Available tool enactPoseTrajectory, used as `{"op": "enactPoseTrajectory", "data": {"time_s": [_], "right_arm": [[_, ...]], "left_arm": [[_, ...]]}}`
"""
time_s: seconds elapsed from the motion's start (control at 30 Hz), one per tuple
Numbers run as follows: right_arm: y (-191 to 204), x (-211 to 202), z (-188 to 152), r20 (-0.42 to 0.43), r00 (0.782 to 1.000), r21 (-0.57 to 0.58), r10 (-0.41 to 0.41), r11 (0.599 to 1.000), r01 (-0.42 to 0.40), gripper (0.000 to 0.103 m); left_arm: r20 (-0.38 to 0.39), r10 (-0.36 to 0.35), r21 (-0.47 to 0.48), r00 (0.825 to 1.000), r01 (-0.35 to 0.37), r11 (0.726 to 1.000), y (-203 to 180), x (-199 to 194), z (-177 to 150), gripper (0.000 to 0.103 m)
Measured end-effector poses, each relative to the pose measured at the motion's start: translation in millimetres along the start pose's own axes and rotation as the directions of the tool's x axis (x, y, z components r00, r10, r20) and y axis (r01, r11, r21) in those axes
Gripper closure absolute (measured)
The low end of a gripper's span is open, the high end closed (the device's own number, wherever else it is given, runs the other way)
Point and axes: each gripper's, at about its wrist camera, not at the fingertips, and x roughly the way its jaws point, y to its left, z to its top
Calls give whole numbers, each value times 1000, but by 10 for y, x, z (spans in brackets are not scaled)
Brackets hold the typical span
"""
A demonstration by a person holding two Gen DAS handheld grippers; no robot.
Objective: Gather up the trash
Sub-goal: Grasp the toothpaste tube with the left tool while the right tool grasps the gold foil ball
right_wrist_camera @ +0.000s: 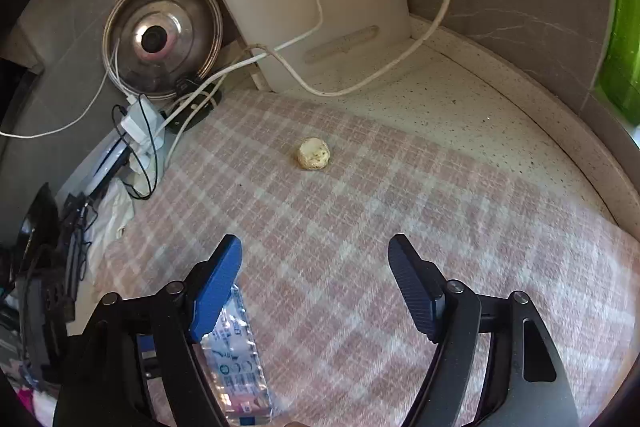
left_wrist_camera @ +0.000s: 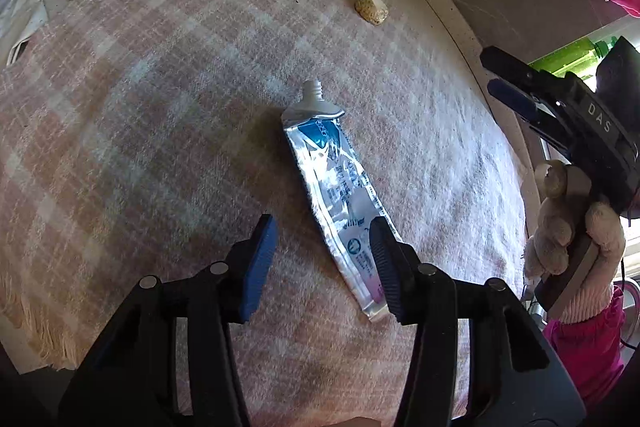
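We hold our left gripper point(left_wrist_camera: 322, 261) just over the tail end of the flat, empty toothpaste tube point(left_wrist_camera: 335, 187), with its fingers wide open and nothing in them. The tube lies on the pink checked cloth point(left_wrist_camera: 160, 107) on the bench. To do this well, we should go down with one finger on each side of the tube, then squeeze. The tube is shiny, crinkly and thin, so it may slip. Our right gripper point(right_wrist_camera: 316, 273) is wide open and empty too, and points at a small pale lump point(right_wrist_camera: 314, 154), maybe a crumpled scrap.
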Motion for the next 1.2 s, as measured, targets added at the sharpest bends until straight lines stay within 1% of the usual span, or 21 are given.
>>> {"op": "enactPoseTrajectory", "data": {"time_s": [0.13, 0.27, 0.37, 0.5, 0.63, 0.73, 0.8, 0.83, 0.87, 0.9, 0.93, 0.97, 1.0, 1.13, 1.2], "right_arm": [[13, 254, 155, -13, 1000, -33, 11, 999, -11, 33], [17, 515, 285, -29, 999, -42, 27, 999, -29, 38], [30, 709, 363, -41, 999, -57, 24, 998, -26, 39], [48, 951, 455, -57, 998, -83, 6, 997, -11, 45], [55, 1147, 530, -64, 997, -105, -35, 994, 28, 45], [55, 1244, 556, -71, 996, -111, -47, 993, 39, 46], [73, 1304, 559, -75, 995, -123, -60, 991, 50, 48], [85, 1327, 554, -76, 994, -133, -73, 989, 62, 49], [98, 1348, 551, -71, 994, -145, -87, 986, 76, 50], [113, 1364, 555, -65, 993, -158, -101, 983, 90, 53], [129, 1372, 556, -61, 991, -172, -115, 980, 104, 55], [142, 1384, 560, -57, 990, -184, -129, 976, 117, 60], [150, 1389, 566, -54, 989, -194, -135, 973, 122, 68], [125, 1365, 585, -58, 991, -186, -120, 977, 107, 69], [89, 1293, 577, -55, 993, -161, -103, 983, 93, 69]], "left_arm": [[-1, 1, -22, 1000, -1, 1000, -1, 95, 66, 55], [0, 2, -39, 1000, -2, 999, 17, 153, 116, 55], [10, -3, -48, 1000, 3, 999, 23, 173, 169, 55], [17, -2, -40, 1000, 2, 999, 6, 206, 231, 55], [21, -14, -44, 1000, 15, 999, -21, 248, 282, 55], [28, -21, -44, 999, 22, 999, -35, 280, 314, 55], [30, -19, -38, 999, 21, 999, -59, 304, 336, 55], [32, -19, -35, 999, 20, 999, -87, 320, 350, 57], [32, -16, -33, 999, 17, 999, -98, 332, 357, 63], [31, -13, -31, 999, 14, 999, -105, 348, 362, 66], [32, -13, -32, 999, 15, 999, -117, 372, 377, 74], [27, -17, -34, 999, 18, 999, -121, 396, 383, 85], [20, -20, -34, 1000, 20, 999, -154, 439, 401, 86], [37, -10, -11, 999, 11, 1000, -202, 452, 388, 87], [36, -27, -18, 999, 27, 999, -230, 485, 399, 90]]}}
